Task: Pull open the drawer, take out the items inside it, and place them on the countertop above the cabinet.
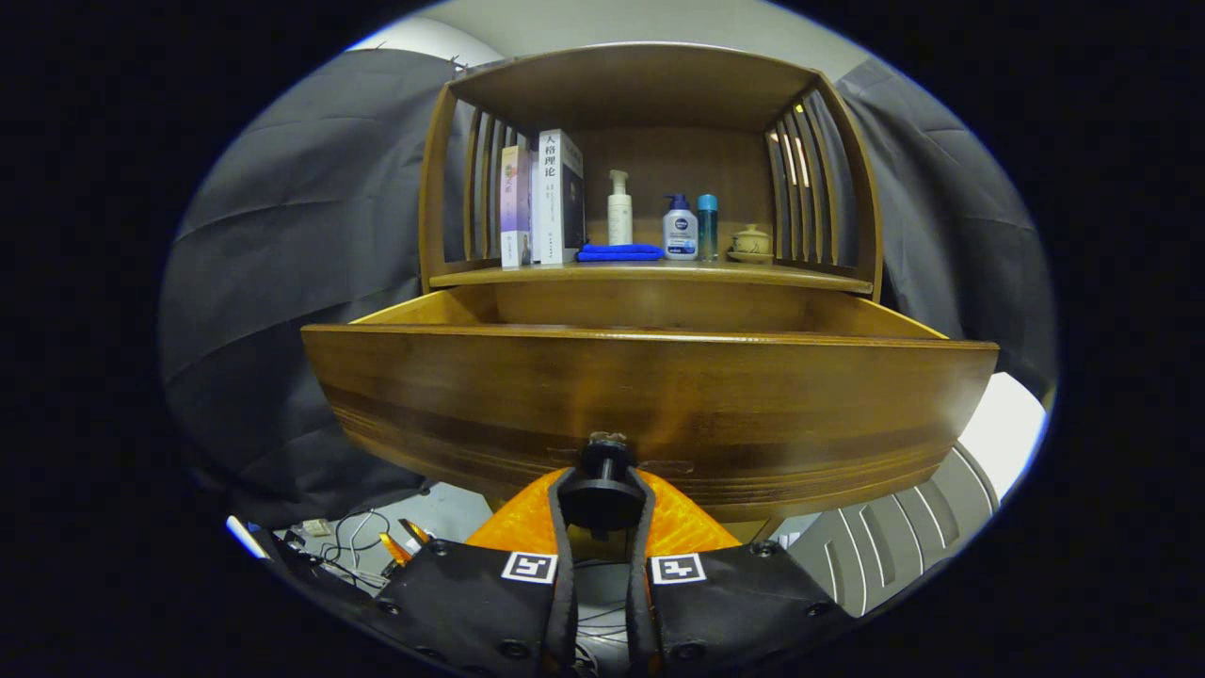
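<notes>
Fingers clamped on drawer knob | drawer pulled out, front panel just ahead of fingers

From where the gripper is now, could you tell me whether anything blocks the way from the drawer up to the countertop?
The gripper is shut on the knob of the open drawer. Books, bottles, a blue cloth and a small pot crowd the countertop; the drawer's contents are hidden.
</notes>
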`<control>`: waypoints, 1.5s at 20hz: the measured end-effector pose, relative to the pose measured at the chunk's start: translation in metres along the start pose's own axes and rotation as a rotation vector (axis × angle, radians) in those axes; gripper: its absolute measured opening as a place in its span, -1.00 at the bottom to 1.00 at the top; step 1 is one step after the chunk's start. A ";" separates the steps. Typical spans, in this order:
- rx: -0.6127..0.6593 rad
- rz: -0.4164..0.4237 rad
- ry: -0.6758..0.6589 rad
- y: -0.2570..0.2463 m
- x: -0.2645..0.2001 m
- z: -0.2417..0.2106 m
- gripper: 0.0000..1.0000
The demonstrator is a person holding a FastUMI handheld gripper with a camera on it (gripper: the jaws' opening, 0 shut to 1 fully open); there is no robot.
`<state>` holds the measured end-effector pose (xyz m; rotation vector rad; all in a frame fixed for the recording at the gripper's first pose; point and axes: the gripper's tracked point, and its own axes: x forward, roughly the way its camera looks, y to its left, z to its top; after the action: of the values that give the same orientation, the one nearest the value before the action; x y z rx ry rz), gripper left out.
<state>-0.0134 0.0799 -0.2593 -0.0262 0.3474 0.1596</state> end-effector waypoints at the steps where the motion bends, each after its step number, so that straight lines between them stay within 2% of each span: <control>1: 0.004 0.003 0.006 0.001 -0.003 -0.002 -0.55; 12: -0.008 0.040 0.067 0.004 -0.012 -0.007 -0.52; 15: -0.008 0.050 0.093 0.004 -0.019 -0.002 -0.23; 16: -0.015 0.049 0.083 0.004 -0.022 0.004 -0.06; 21: -0.064 0.081 0.032 0.001 -0.053 0.048 1.00; 26: -0.078 0.073 -0.020 -0.019 -0.070 0.100 1.00; 30: -0.054 0.094 -0.007 -0.032 -0.060 0.138 1.00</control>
<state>-0.0175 0.0466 -0.1096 -0.0630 0.3370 0.2618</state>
